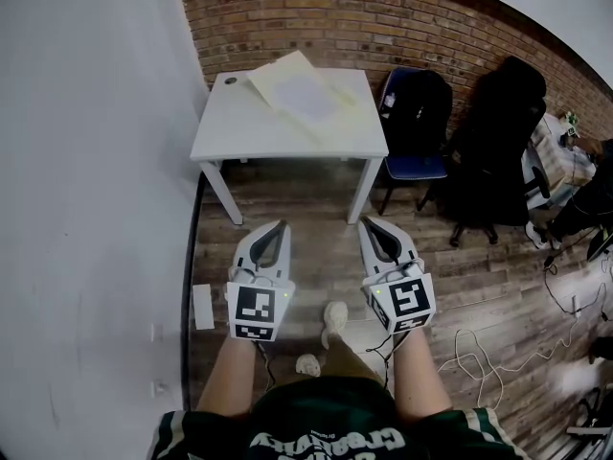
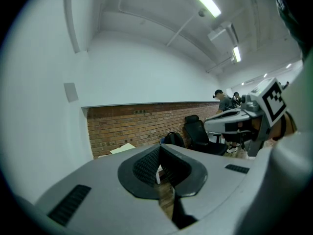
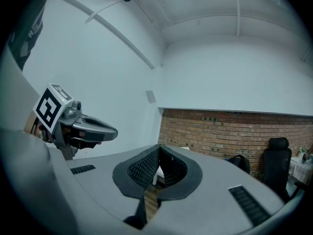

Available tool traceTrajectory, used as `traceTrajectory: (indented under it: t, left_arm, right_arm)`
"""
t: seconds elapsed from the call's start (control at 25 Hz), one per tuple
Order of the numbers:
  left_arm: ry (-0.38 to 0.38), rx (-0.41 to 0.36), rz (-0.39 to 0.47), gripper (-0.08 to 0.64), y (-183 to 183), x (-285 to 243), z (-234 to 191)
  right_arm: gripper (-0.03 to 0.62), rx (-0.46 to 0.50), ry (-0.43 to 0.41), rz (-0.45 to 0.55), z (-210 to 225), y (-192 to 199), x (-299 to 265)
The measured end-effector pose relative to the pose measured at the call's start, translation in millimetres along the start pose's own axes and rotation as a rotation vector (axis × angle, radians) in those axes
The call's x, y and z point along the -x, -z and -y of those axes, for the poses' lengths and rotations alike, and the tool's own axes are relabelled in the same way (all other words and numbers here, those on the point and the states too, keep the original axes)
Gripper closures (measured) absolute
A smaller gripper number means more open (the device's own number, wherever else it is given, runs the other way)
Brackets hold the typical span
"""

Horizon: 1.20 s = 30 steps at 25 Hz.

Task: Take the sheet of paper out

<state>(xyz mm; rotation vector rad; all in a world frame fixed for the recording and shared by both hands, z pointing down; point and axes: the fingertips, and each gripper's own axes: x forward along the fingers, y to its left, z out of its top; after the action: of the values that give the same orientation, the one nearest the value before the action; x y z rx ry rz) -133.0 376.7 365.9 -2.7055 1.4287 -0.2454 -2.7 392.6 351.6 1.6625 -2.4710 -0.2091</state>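
I've got open wood floor [image 1: 316, 257] up to the white table [image 1: 230, 142], with a white wall [image 1: 86, 161] hard on the left and black chairs [image 1: 417, 113] on the right. Left gripper [image 1: 280, 226] and right gripper [image 1: 369, 224] sit level, side by side, jaws pinched together on nothing. The sheet of paper [image 1: 305, 94] lies on a yellowish folder [image 1: 278, 73] at the table's far side.

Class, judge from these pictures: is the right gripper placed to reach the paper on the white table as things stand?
Probably not yet. The right gripper, jaws shut, hangs short of the table over open floor; the paper lies on the tabletop beyond. Nothing blocks the way.
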Motion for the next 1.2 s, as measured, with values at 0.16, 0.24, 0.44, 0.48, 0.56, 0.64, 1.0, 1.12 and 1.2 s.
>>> traceTrajectory:
  t: [0.16, 0.24, 0.44, 0.48, 0.56, 0.64, 1.0, 1.12, 1.2]
  left_arm:
    - [0.001, 0.000, 0.001, 0.560, 0.3, -24.3, -3.5]
    - [-0.003, -0.001, -0.001, 0.560, -0.1, -39.2, -5.7]
    - [-0.019, -0.003, -0.015, 0.560, -2.5, -82.3, -14.9]
    - [-0.024, -0.003, -0.017, 0.560, -3.3, -92.1, -17.9]
    - [-0.037, -0.003, -0.023, 0.560, -5.6, -112.6, -24.6]
    - [-0.050, -0.003, -0.027, 0.560, -9.1, -133.2, -30.1]
    - [-0.083, -0.009, -0.042, 0.560, -18.0, -211.7, -42.7]
    - [-0.088, -0.014, -0.048, 0.560, -20.3, -232.2, -44.0]
    - [-0.092, -0.019, -0.052, 0.560, -22.2, -243.0, -45.4]
  right_arm:
    - [0.600, -0.005, -0.005, 0.003, 15.7, 4.9, -19.6]
    - [0.600, -0.010, -0.010, 0.006, 26.5, 7.5, -30.8]
    - [0.600, -0.019, -0.039, 0.003, 56.0, 15.9, -69.4]
    - [0.600, -0.020, -0.046, 0.003, 62.5, 16.8, -78.9]
    - [0.600, -0.024, -0.062, 0.006, 76.3, 17.1, -98.0]
    - [0.600, -0.027, -0.078, 0.009, 91.0, 17.1, -115.4]
    - [0.600, -0.042, -0.126, 0.024, 146.5, 26.3, -174.1]
    - [0.600, -0.049, -0.128, 0.026, 164.8, 30.3, -186.7]
    - [0.600, -0.053, -0.127, 0.025, 175.3, 33.1, -193.1]
